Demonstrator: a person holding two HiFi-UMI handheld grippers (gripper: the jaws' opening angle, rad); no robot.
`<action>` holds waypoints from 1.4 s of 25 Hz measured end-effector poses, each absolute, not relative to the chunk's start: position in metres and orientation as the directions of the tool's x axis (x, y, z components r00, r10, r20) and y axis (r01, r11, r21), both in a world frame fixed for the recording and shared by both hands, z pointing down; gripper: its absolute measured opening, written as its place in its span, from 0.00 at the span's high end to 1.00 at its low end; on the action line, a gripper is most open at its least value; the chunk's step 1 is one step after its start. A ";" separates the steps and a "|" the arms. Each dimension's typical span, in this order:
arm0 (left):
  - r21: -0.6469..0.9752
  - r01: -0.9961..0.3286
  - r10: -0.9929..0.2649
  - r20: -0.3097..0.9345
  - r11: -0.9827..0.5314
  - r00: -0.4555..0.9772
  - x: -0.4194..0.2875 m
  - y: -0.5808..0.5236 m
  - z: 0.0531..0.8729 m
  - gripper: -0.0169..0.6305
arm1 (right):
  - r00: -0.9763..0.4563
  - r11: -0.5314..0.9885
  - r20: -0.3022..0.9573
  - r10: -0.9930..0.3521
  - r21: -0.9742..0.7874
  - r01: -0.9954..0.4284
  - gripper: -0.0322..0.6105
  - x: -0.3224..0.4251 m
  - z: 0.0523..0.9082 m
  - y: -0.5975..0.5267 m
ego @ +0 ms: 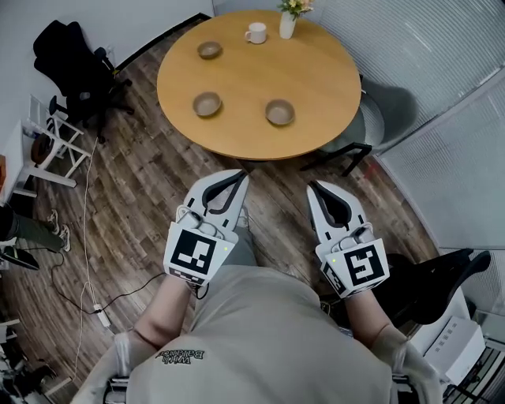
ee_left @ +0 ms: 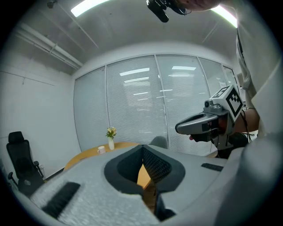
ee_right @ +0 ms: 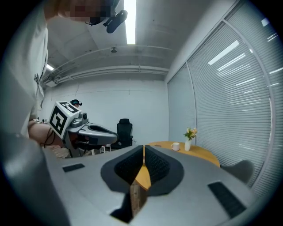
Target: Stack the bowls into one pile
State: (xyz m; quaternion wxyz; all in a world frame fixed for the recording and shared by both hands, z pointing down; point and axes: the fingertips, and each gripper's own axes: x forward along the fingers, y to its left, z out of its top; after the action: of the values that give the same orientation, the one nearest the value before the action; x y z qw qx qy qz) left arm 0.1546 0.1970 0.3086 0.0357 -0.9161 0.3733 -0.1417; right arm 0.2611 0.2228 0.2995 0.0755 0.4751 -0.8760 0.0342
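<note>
Three bowls are sitting upright and well apart on the round wooden desk (ego: 331,79), none stacked. All are small, shallow and brownish-grey with darker insides. The far bowl (ego: 209,50) is lying toward the desk's far left edge. The left bowl (ego: 207,103) and the right bowl (ego: 279,112) are sitting nearer the person, side by side with bare wood between them. A white mug (ego: 255,32) and a vase (ego: 288,24) of flowers are standing close together at the far rim, apart from every bowl.

Both claws are hanging over the plank floor (ego: 150,173), short of the desk's near edge and well away from the bowls. The left claw (ego: 239,175) is clenched, its tips meeting with nothing between them. The right claw (ego: 312,186) is clenched and empty likewise. A black chair (ego: 75,67) is standing off the desk's left side, and a grey chair (ego: 371,118) is sitting against its right edge.
</note>
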 end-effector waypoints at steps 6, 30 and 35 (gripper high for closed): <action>-0.158 -0.650 -0.667 0.237 -0.744 0.706 0.141 0.138 0.309 0.95 | -0.510 0.520 0.159 -0.845 0.020 -0.854 0.90 0.248 0.290 0.168; -0.140 -0.588 -0.604 0.208 -0.797 0.769 0.110 -0.019 0.300 0.95 | -0.441 0.451 0.122 -0.889 0.067 -0.890 0.90 0.212 0.273 0.011; -0.131 -0.586 -0.600 0.206 -0.800 0.773 0.113 -0.028 0.301 0.95 | -0.437 0.447 0.119 -0.892 0.074 -0.892 0.90 0.217 0.270 0.001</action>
State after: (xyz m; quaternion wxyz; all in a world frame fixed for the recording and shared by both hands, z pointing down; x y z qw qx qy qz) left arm 0.1131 -0.0277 0.3009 0.0298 -0.9411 0.3150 -0.1193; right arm 0.2169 0.0012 0.2695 0.0699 0.5260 -0.8476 0.0000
